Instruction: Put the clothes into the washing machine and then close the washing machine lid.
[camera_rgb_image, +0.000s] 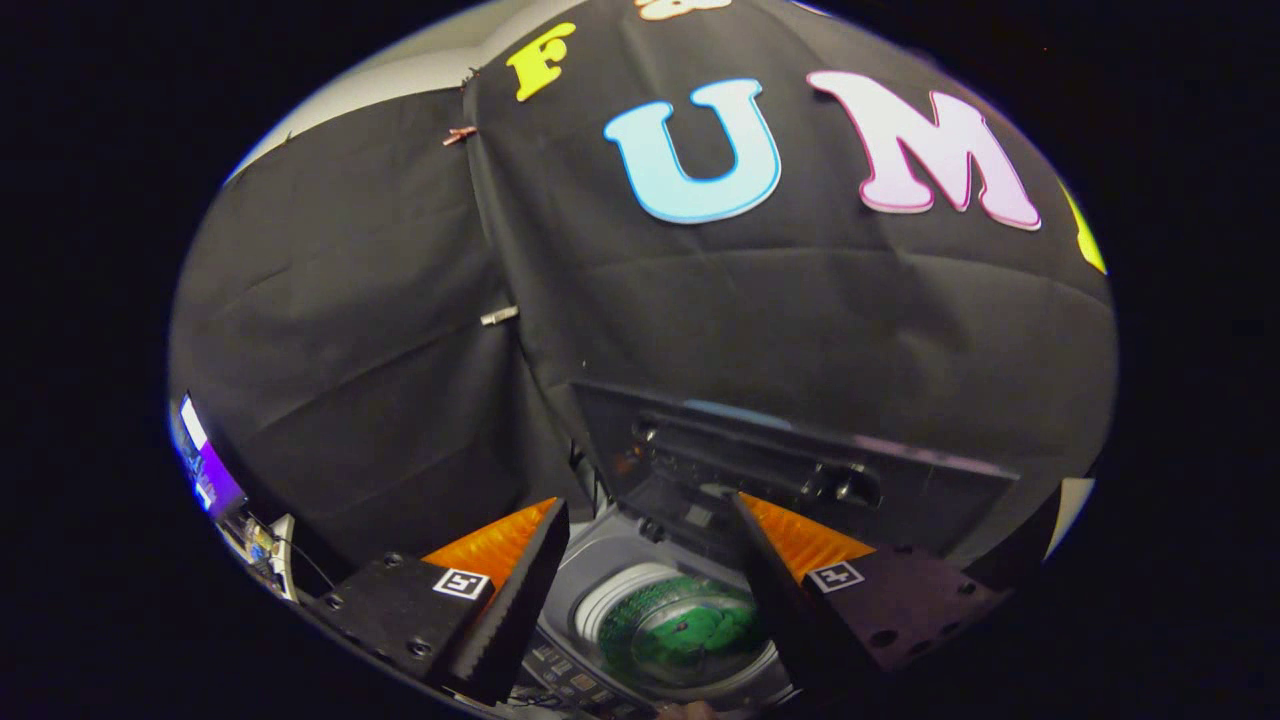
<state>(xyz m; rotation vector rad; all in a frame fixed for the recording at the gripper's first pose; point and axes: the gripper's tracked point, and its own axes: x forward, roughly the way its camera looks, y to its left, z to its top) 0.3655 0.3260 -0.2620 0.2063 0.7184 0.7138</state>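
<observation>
A small top-loading washing machine (600, 560) sits below and between my fingers. Its dark lid (790, 470) stands raised behind the drum opening, against the booth wall. Green clothing (690, 630) lies down inside the drum, inside the white drum rim. My gripper (645, 515) hovers above the machine, its two fingers (520, 590) spread wide apart with nothing between them but the open drum below. A control panel with buttons (575, 680) runs along the machine's near edge.
Black cloth walls close in behind and to the left of the machine. A lit screen (205, 465) and some small hardware (262, 545) stand off to the left of the left finger.
</observation>
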